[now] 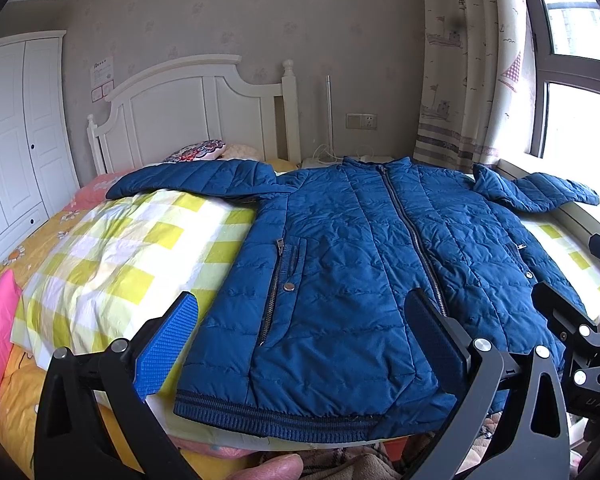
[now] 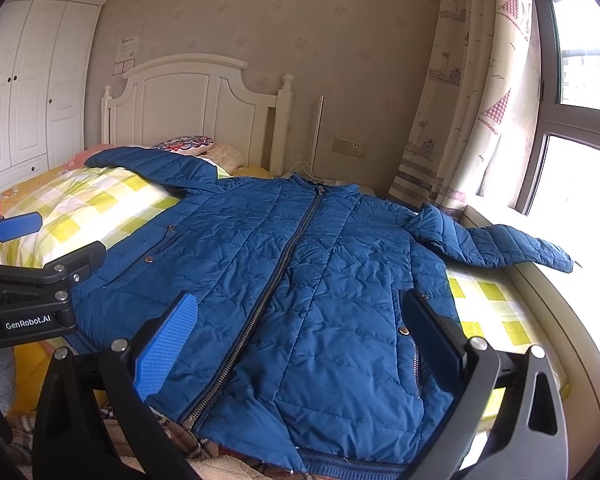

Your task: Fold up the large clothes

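The blue jacket (image 1: pixel 364 264) lies flat and zipped on the checked quilt (image 1: pixel 116 252), its hem at the near edge of the bed and its collar toward the headboard (image 1: pixel 196 112). Both sleeves are spread out, one reaching to the window-side edge. No fold is made yet, so I think all the work remains. The left gripper (image 1: pixel 308 344) and the right gripper (image 2: pixel 304 344) hang above the hem, both wide apart, holding nothing.
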The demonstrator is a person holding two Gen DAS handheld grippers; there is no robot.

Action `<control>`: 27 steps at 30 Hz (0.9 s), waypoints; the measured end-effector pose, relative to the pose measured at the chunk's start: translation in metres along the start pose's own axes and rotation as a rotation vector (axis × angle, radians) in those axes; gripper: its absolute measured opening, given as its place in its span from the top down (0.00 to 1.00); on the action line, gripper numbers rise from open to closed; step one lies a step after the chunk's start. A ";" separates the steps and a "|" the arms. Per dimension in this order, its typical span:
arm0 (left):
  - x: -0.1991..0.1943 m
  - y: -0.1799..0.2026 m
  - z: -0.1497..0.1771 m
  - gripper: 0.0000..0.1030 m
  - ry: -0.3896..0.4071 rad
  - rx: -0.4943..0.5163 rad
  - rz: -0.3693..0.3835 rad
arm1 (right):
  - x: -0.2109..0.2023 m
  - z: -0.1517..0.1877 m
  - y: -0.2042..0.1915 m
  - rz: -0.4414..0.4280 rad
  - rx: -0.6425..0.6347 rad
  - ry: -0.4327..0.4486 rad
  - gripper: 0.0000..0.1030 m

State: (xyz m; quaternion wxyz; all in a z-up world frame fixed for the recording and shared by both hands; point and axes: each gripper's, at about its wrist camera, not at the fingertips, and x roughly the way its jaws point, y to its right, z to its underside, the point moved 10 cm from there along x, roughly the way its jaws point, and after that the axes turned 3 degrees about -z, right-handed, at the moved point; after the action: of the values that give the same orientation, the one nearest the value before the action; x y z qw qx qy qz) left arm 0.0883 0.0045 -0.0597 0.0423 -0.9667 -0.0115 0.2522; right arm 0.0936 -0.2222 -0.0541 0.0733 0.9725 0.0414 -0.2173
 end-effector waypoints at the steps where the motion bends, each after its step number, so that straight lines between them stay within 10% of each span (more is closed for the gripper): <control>1: 0.000 0.000 0.000 0.04 -0.004 -0.001 0.001 | 0.000 0.000 0.000 -0.002 0.003 0.000 0.02; 27: 0.015 -0.004 0.008 0.04 -0.058 -0.022 0.021 | 0.008 0.005 0.009 -0.030 0.075 -0.028 0.02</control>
State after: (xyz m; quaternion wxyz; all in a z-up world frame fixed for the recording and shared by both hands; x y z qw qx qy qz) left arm 0.0971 0.0099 -0.0740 0.0286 -0.9595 -0.0053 0.2803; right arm 0.0992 -0.2319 -0.0609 0.0339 0.9707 0.0468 -0.2332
